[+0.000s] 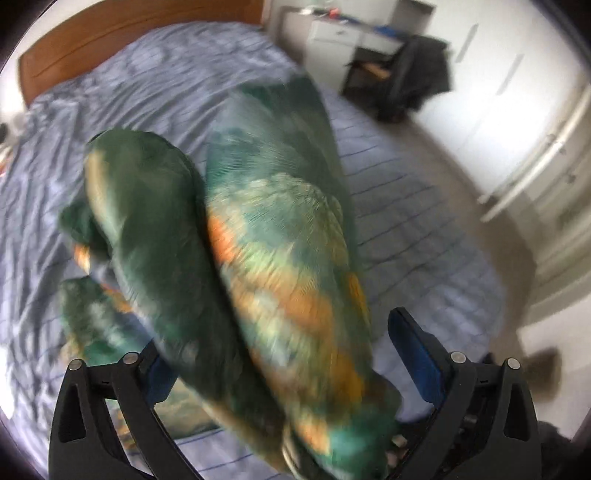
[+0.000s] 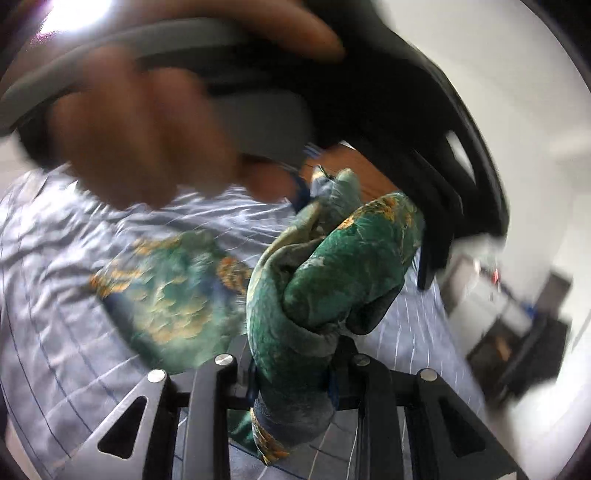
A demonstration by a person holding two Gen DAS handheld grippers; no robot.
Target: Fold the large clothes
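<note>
- The green velvety garment with orange and gold feather-like print (image 2: 317,280) is hanging bunched in the air above the bed, with a looser part of it (image 2: 166,291) lying on the bedcover at about 9 o'clock from the lifted bundle.
- The right tongs (image 2: 291,373) are pinching a thick gather of this cloth between narrowly set jaws; the fabric is filling the gap, so the grip looks firm, probably so the garment can be raised clear and shaken out.
- The left tongs (image 1: 284,354) are standing wide apart, with the cloth (image 1: 273,236) passing between them in the left wrist view. Neither blue pad (image 1: 417,354) seems to be pressing on it, so I judge them as not gripping; the blur is leaving some doubt.
- In the right wrist view, a hand (image 2: 147,129) is wrapping round the grey-and-black handle of the other tool at 11 o'clock, close above the bundle, which suggests both tools are working on the same end of the garment.
- The pale blue striped bedcover (image 1: 129,96) is serving as the folding surface beneath, wrinkled and otherwise bare where visible.
- A wooden headboard (image 1: 110,33) is sitting at 11 o'clock, and a white drawer unit (image 1: 343,37) with a dark chair (image 1: 413,77) at 1 o'clock.
- Folding itself appears not yet begun; the garment is unspread.
</note>
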